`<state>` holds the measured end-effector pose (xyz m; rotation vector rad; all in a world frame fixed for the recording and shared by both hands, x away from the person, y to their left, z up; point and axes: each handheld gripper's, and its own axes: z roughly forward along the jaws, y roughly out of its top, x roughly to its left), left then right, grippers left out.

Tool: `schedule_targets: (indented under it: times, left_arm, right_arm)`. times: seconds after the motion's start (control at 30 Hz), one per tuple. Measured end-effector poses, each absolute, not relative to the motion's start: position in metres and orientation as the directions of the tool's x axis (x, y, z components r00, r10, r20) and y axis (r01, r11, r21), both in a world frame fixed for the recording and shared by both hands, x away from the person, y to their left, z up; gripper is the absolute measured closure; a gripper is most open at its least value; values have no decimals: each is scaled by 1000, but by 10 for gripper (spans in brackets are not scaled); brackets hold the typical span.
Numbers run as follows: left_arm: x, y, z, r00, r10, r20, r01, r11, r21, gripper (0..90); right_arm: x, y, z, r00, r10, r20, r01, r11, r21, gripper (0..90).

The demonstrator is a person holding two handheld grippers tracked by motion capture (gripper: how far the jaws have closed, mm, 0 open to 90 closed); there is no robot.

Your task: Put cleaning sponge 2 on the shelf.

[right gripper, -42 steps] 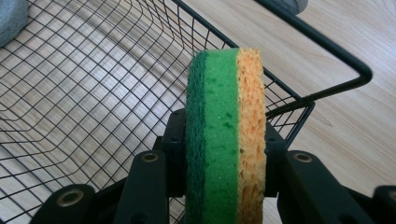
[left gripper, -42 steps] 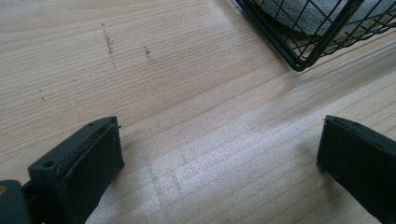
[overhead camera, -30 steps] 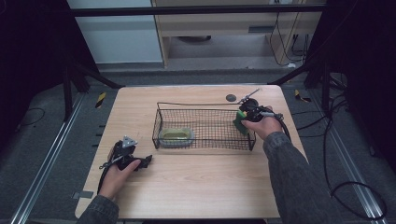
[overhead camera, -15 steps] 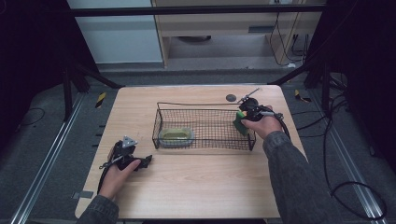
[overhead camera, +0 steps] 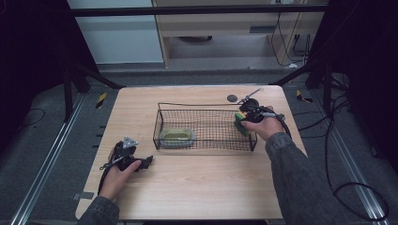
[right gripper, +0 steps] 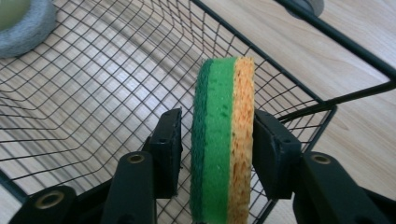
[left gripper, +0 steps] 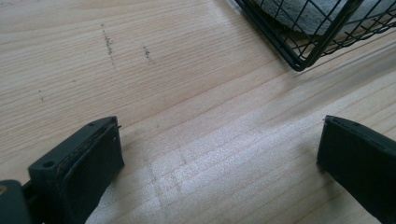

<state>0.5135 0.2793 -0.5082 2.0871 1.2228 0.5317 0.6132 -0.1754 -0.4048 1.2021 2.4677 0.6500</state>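
Green-and-yellow sponge (right gripper: 223,140) stands on edge at the right end of the wire basket (overhead camera: 205,129), long axis running away from the right gripper (right gripper: 217,142), whose fingers have just been opening and stand loosely about it. On the desk (overhead camera: 197,187), the left gripper (left gripper: 219,158) rests, fingers wide apart.

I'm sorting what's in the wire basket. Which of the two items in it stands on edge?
The green and yellow sponge, upright at the basket's right end between the right gripper's just-opening jaws. The grey dish lies flat.
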Motion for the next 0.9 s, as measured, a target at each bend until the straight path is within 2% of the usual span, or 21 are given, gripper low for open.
schedule_targets:
  times: [0.53, 0.9]
  left_arm:
    - [513, 279, -508, 480, 877, 17, 611, -348, 711, 0]
    - [513, 279, -508, 482, 876, 19, 611, -352, 709, 0]
  right_arm:
    - [606, -156, -407, -631, 773, -56, 648, 566, 510, 527]
    - [596, -153, -404, -643, 765, -34, 642, 563, 521, 466]
